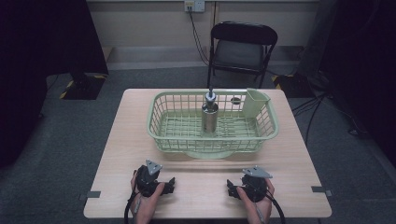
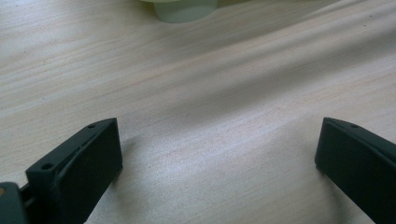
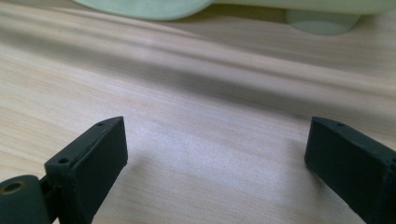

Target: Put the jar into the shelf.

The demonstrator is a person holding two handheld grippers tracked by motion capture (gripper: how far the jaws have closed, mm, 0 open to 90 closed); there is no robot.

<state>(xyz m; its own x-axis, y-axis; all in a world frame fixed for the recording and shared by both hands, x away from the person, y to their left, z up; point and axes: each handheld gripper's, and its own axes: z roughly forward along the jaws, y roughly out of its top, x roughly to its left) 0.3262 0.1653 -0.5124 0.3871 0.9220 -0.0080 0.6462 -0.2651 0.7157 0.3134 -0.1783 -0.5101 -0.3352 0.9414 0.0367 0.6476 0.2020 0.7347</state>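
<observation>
From the high view, the left gripper and right gripper are sitting low on the near part of the table, well apart, each in a hand, both released with nothing between the jaws, while the green basket is lying ahead of both, holding an upright metal cylinder and a green cup at its far right corner. In the left gripper view the left gripper is standing wide open over bare wood, a pale green basket foot showing far ahead, slightly left. In the right gripper view the right gripper is also gaping over bare tabletop, the basket's rim and a foot lying ahead at the top.
</observation>
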